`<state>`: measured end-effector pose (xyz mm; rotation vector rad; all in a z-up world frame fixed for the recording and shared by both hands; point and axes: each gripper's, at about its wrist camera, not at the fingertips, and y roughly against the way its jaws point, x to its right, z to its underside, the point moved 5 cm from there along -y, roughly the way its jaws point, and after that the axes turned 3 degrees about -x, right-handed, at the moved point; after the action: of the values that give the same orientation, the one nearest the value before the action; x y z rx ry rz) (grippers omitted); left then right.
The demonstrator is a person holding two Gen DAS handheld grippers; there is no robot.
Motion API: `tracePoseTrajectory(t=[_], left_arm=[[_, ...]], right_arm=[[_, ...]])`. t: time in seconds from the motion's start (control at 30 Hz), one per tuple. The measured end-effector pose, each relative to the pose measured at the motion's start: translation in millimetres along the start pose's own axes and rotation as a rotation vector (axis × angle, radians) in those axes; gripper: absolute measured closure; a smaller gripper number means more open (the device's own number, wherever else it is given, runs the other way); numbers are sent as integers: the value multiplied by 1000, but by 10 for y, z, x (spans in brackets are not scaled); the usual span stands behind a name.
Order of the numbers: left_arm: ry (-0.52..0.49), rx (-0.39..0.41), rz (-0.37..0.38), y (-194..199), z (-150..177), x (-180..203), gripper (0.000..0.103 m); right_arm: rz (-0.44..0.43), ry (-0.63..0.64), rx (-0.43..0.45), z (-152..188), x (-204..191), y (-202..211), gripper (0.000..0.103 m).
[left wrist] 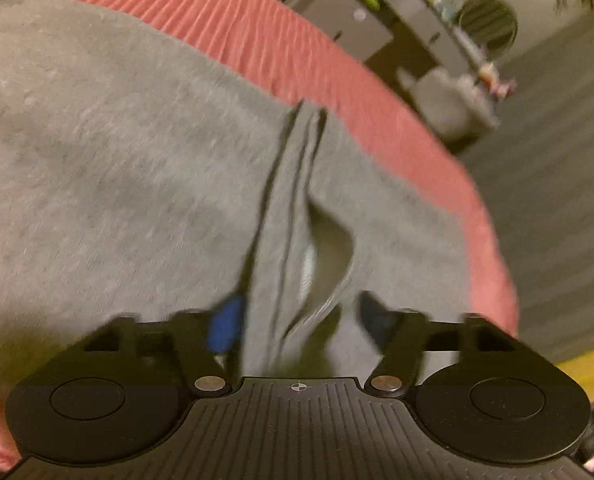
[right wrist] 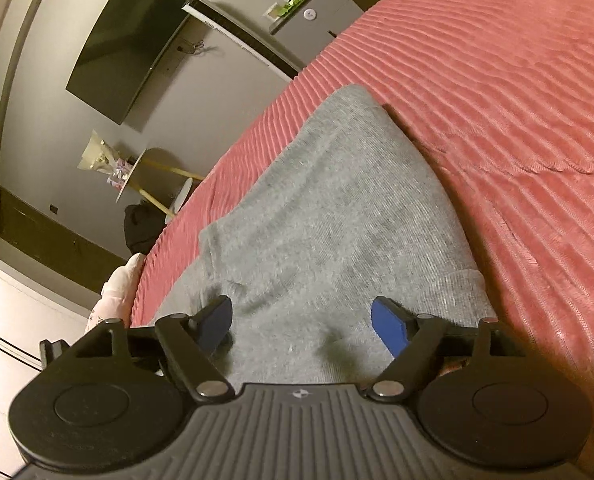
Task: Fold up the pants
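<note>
Grey sweatpants (left wrist: 117,160) lie spread on a red ribbed bedspread (left wrist: 297,48). In the left wrist view, layered edges of the cloth run up the middle and gape at one fold. My left gripper (left wrist: 301,324) is open, with those stacked edges standing between its blue pads (left wrist: 227,328); the pads do not press on them. The picture is blurred. In the right wrist view the pants (right wrist: 337,200) lie as a folded grey strip on the bedspread (right wrist: 517,100). My right gripper (right wrist: 303,324) is open just over the near end of the cloth, holding nothing.
The bed edge runs close on the right in the left wrist view, with striped floor (left wrist: 557,160) and a dark cabinet (left wrist: 357,28) beyond. The right wrist view shows a wall screen (right wrist: 129,44), a small round table (right wrist: 137,176) and a black bag (right wrist: 141,228) left of the bed.
</note>
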<state>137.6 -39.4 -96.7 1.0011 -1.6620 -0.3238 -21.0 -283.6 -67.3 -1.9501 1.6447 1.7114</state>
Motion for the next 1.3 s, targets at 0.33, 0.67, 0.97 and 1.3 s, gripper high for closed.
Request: tracePoseTrajectory(t=[0.33,0.67,0.97,1.3], left_arm=[[-106,-3,-33,-290,-109,100,82],[14,109,73,54,-281,-53,86],[105,94,107,95,-372,-254,86],[25,304,-42,443,-502,-309,102]], right_arm=[[14,25,-7,11,-10,-37,22],[-85,-71,-43,223,-75,9,18],[-51,-10,-94,429,-184,-155,18],[-108,10,-16,210,-265,96,32]])
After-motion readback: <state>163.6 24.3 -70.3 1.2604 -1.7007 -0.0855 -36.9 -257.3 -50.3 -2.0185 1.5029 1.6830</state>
